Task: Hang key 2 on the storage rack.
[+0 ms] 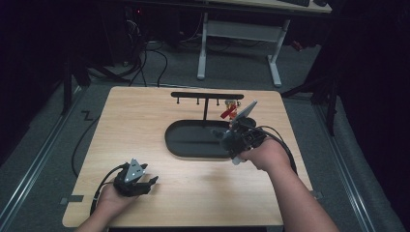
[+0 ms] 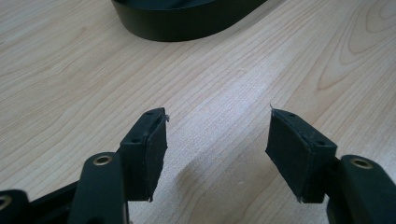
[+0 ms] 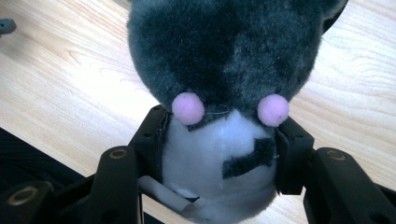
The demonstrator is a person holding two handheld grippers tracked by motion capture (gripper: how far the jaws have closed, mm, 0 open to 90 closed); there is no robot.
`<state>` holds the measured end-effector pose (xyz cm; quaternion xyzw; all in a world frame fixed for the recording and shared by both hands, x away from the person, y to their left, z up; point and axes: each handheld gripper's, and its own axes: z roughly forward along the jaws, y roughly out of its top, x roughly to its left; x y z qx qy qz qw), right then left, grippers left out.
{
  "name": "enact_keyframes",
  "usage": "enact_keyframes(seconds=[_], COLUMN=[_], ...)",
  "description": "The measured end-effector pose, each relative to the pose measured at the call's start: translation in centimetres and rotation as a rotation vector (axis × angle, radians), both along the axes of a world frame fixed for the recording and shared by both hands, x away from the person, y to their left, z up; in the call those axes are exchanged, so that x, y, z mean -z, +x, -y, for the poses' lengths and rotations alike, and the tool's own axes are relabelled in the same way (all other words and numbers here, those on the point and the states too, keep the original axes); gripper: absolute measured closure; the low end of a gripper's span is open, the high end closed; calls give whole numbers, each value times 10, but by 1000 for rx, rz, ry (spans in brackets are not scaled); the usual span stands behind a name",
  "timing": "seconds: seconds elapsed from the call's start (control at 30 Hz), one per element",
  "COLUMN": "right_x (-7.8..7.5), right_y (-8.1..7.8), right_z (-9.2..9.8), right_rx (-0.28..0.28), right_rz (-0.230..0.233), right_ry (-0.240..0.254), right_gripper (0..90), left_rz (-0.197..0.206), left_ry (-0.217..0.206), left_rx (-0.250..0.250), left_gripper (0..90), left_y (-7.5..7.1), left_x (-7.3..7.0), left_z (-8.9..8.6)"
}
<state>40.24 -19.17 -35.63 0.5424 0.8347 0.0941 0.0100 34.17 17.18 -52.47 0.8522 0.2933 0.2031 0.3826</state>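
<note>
Here the right gripper, clamped on a grey plush toy, hangs just below the hook rack; the left gripper rests open, well apart from it.

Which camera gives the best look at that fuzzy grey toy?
The right gripper view: the plush toy is close up, its grey fur, pink cheeks and white belly plain between the tongs. In the high view the toy is a small dark lump beside the hand.

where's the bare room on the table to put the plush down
Bare wood runs left of the black tray, from the table's far edge to the left claw, and along the near edge between both hands. The right side is crowded: the hook rack, the right claw gripping the grey plush.
</note>
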Motion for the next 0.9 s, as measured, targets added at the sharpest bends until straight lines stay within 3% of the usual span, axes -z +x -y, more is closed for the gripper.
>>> enact_keyframes(seconds=[0.9], right_x=[-38], right_y=[40], right_z=[-12], right_rx=[-4], right_rz=[38], right_ry=[1], right_gripper=[482], left_rz=[-9], left_ry=[2], left_rx=[-1], left_gripper=[380], left_y=[2], left_x=[1], left_z=[-2])
